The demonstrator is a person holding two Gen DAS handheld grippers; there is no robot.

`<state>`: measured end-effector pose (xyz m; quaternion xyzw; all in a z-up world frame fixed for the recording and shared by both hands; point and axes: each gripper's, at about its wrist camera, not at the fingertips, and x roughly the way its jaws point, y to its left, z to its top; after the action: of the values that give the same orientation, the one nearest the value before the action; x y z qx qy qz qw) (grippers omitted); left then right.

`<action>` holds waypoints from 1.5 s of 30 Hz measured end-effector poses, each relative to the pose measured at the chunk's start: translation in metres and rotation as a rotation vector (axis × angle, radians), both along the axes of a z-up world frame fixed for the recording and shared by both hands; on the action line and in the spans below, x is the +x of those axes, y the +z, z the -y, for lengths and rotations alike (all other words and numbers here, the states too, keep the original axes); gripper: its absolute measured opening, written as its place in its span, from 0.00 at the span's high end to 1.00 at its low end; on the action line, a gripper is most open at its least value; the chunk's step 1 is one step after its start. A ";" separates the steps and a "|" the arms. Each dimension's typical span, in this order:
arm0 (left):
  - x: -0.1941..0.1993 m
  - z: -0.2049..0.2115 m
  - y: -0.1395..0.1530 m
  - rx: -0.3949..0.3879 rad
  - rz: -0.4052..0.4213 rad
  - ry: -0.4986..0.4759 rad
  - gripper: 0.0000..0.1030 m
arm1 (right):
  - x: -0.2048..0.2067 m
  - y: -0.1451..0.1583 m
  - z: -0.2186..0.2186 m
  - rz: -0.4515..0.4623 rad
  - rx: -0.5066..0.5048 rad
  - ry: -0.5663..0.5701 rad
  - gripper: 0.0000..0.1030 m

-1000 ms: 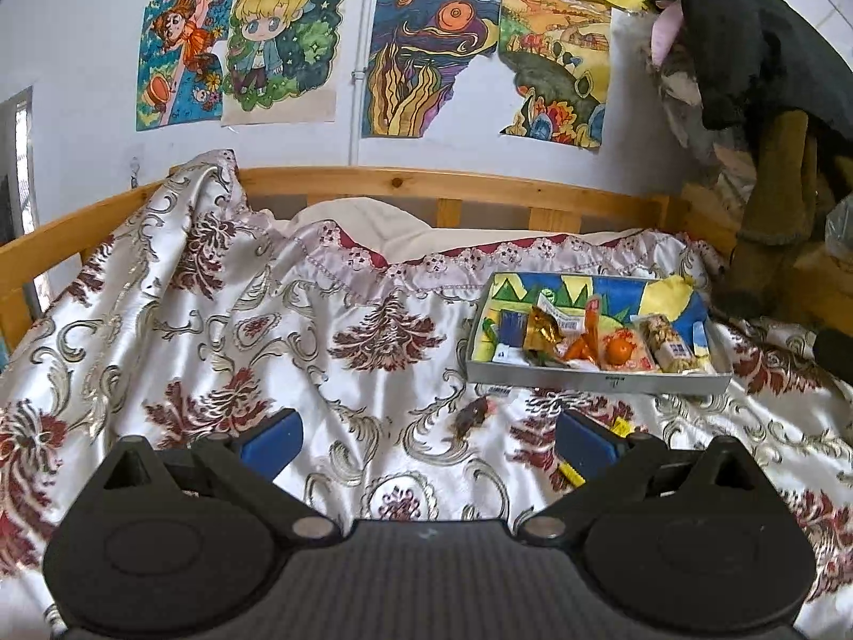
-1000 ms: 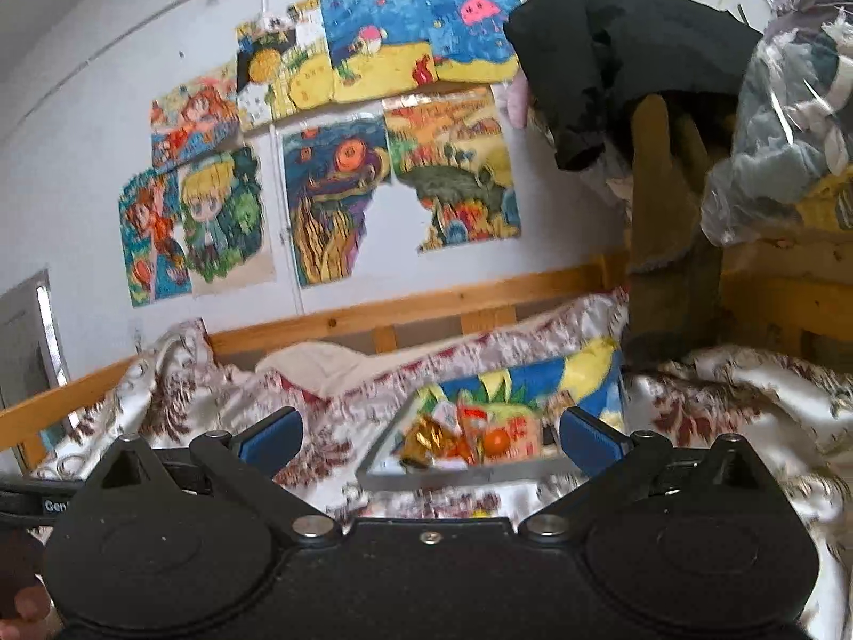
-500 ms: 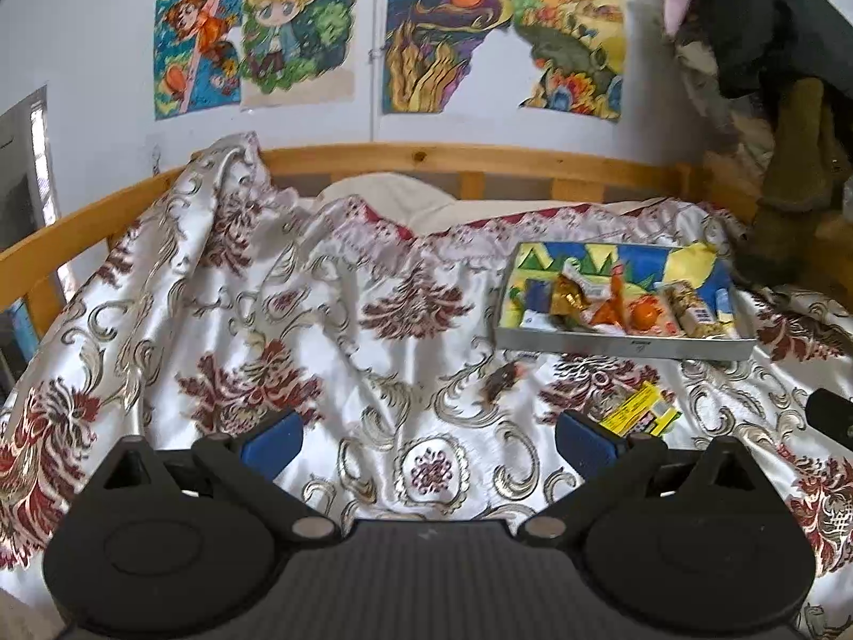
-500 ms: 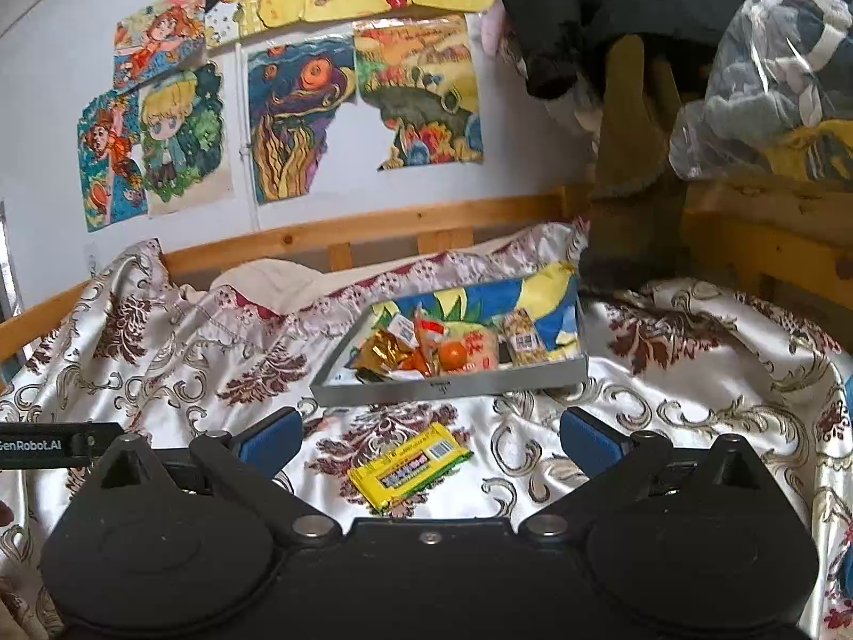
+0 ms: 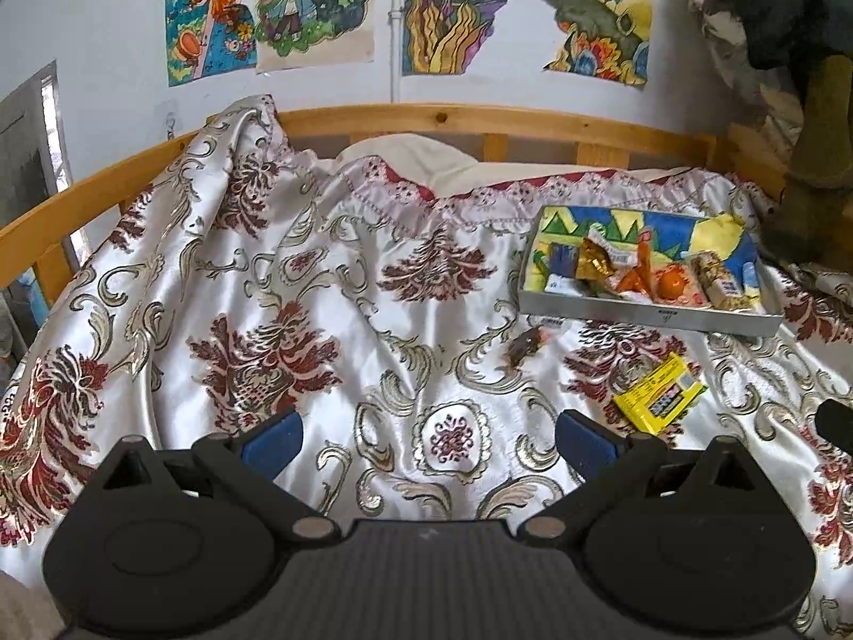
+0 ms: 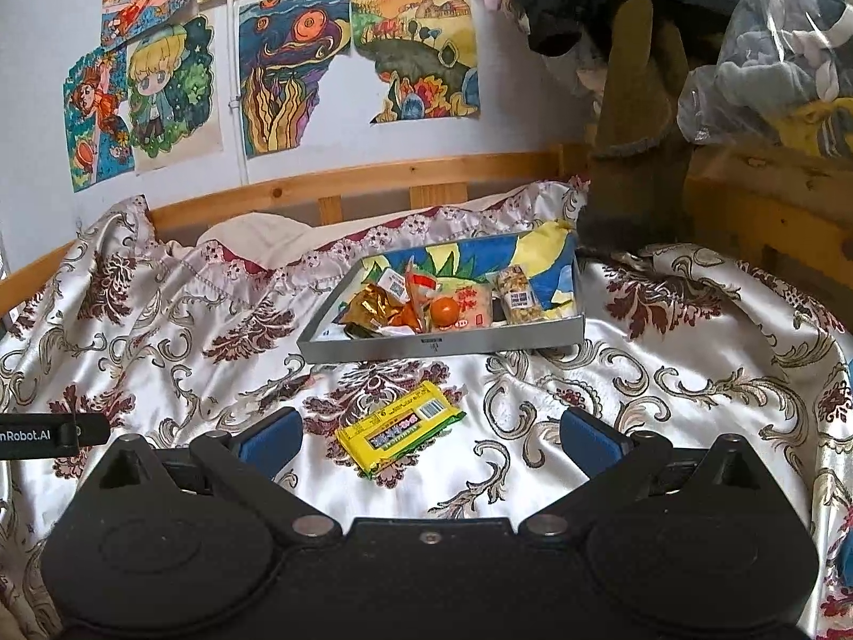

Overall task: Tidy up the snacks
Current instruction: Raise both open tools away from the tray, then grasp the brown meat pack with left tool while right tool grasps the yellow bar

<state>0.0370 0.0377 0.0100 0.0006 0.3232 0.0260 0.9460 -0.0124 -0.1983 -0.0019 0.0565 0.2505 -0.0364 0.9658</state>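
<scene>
On the bedspread (image 6: 666, 373), yellow snack bar (image 6: 400, 429) lies between wide, empty right tongs (image 6: 429, 440)

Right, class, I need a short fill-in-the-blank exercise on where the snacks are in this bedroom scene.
1. The yellow snack bar lies on the ____, outside the tray.
2. The round fruit in the tray is coloured ____.
3. The right gripper has its fingers ____, holding nothing.
4. The small brown candy lies ____ the tray.

Missing words: bedspread; orange; open; outside
</scene>
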 end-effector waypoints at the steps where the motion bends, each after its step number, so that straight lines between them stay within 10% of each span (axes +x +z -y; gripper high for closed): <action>1: 0.001 0.000 -0.001 0.002 -0.008 0.004 0.00 | 0.001 0.000 0.000 -0.004 0.001 -0.001 0.01; 45: 0.043 0.015 0.009 0.040 -0.043 -0.039 0.00 | 0.014 -0.006 0.021 -0.002 0.115 -0.105 0.01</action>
<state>0.0797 0.0225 0.0193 0.0263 0.3428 0.0139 0.9389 0.0014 -0.2190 -0.0074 0.1250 0.2499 -0.0726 0.9574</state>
